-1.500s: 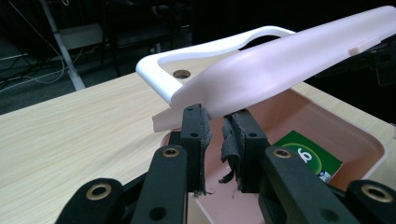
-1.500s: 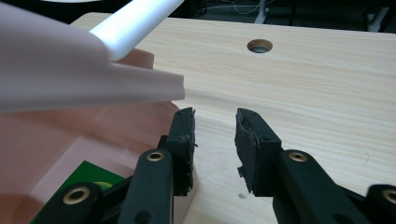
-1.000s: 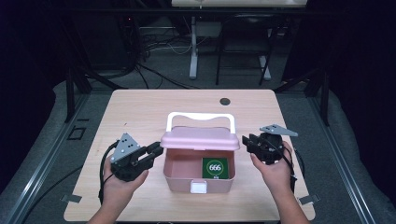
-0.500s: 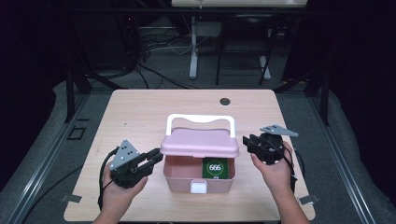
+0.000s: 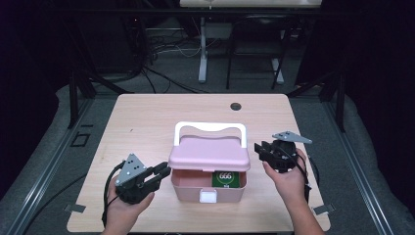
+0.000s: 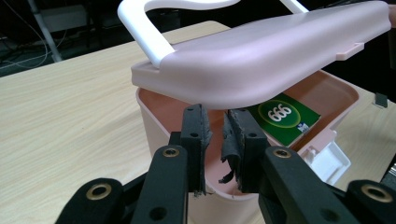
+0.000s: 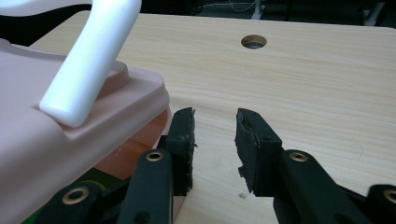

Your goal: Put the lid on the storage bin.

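At the near centre of the table (image 5: 147,122): pink storage box (image 5: 205,191) with its lid (image 5: 209,154) partly raised, a gripper on each side.

Moulded plastic of this kind probably handles light and rigid, with smooth, rather slippery walls; the thin lid likely flexes if gripped at one corner. The white handle (image 5: 209,128) stands upright on the lid, and a white latch (image 5: 208,197) sits unfastened on the front wall. A green card marked 666 (image 6: 283,115) lies flat inside. The left gripper (image 6: 215,128) has its jaws slightly apart, straddling the box's left rim just under the lid edge, clamped on nothing. The right gripper (image 7: 214,128) rests beside the right end of the lid, jaws apart and empty. Recommended hold: the lid's overhanging lip or the handle bar, since both offer narrow, firm edges that suit two flat jaws.
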Tool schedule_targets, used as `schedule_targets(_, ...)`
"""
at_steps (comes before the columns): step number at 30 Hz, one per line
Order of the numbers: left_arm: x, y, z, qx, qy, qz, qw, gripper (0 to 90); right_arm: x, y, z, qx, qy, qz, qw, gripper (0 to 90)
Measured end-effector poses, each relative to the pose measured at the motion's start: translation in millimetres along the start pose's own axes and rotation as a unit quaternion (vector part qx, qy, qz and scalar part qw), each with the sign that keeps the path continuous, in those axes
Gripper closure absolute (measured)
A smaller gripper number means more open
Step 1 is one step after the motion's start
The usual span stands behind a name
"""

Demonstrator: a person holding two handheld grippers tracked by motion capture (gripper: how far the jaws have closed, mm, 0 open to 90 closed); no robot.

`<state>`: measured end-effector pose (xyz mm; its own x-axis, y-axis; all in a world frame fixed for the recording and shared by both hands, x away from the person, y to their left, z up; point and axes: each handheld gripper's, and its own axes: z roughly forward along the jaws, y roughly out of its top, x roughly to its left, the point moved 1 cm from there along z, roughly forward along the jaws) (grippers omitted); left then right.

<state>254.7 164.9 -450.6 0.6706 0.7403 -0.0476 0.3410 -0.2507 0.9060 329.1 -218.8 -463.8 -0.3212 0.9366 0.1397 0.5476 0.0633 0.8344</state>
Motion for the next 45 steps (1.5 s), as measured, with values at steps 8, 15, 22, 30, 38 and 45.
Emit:
schedule_targets(8,-2.7,-5.7,-2.7,0.003,-0.005,0.001,1.0000,77.4,-0.1,-0.3,0.9,-0.005,-0.001,0.000,1.0000,67.2)
schedule_targets(15,-3.8,-11.6,-3.2,0.006,-0.009,-0.002,0.9999,77.4,-0.5,-1.9,2.1,0.003,0.000,0.001,1.0000,67.2)
schedule_targets(22,-4.8,-17.6,-1.9,0.011,-0.010,-0.007,0.9999,77.4,-0.3,-2.5,2.4,0.004,0.001,0.000,1.0000,67.2)
schedule_targets(30,-5.5,-23.1,-1.3,0.016,-0.011,-0.011,0.9997,77.4,-0.3,-2.7,1.6,0.011,0.001,-0.002,0.9999,67.0)
schedule_targets(38,-5.2,-28.8,-0.9,0.026,-0.012,-0.011,0.9995,77.3,-0.7,-3.8,3.6,0.005,0.000,-0.002,1.0000,66.8)
schedule_targets(45,-5.8,-33.3,-0.2,0.031,-0.013,-0.014,0.9993,77.3,-0.7,-3.7,3.2,0.004,0.000,-0.002,1.0000,66.8)
